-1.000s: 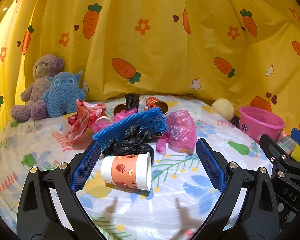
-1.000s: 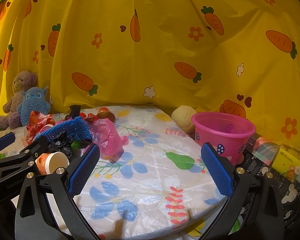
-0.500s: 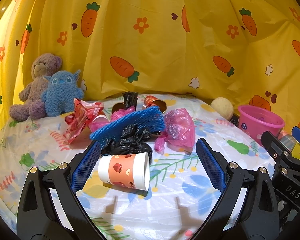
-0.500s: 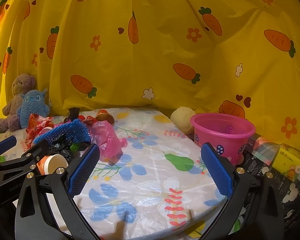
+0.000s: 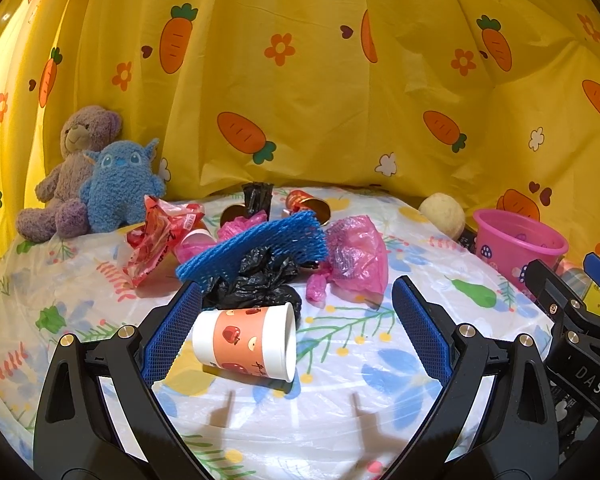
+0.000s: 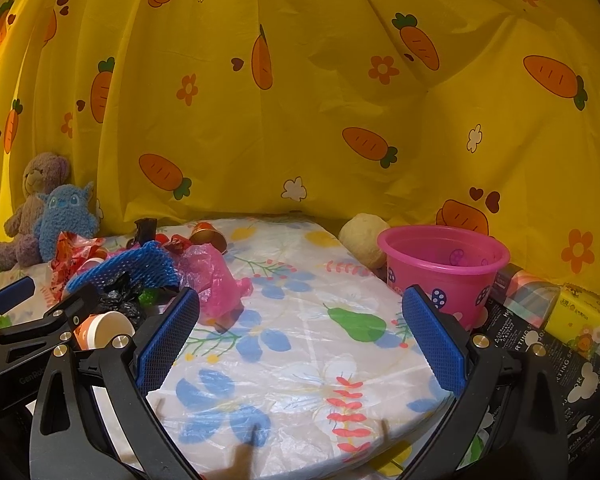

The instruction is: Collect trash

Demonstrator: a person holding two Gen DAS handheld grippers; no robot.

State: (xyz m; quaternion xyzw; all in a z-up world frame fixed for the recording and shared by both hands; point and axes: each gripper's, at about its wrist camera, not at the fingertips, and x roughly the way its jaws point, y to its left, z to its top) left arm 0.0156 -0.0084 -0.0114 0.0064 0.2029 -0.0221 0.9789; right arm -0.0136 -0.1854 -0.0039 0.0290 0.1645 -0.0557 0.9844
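Observation:
A paper cup (image 5: 246, 340) with apple prints lies on its side on the table, mouth to the right. My left gripper (image 5: 298, 328) is open around it, its left pad close beside the cup's base. Behind the cup sit a black bag (image 5: 260, 280), blue foam net (image 5: 256, 246), pink bag (image 5: 356, 254) and red wrapper (image 5: 160, 232). My right gripper (image 6: 300, 332) is open over bare tablecloth, nothing between its fingers. The pink bucket (image 6: 442, 270) stands just beyond its right finger. The cup (image 6: 104, 328) shows partly behind the left gripper's frame.
Two plush toys (image 5: 96, 176) sit at the back left against the yellow carrot curtain (image 5: 320, 80). A beige ball (image 6: 362, 236) rests beside the bucket. Boxes and a yellow tissue pack (image 6: 580, 318) lie off the table's right edge. Small cans (image 5: 306, 202) stand behind the pile.
The left gripper has moved forward, so the paper cup now sits between its fingers. The right gripper drifted slightly; nothing was grasped.

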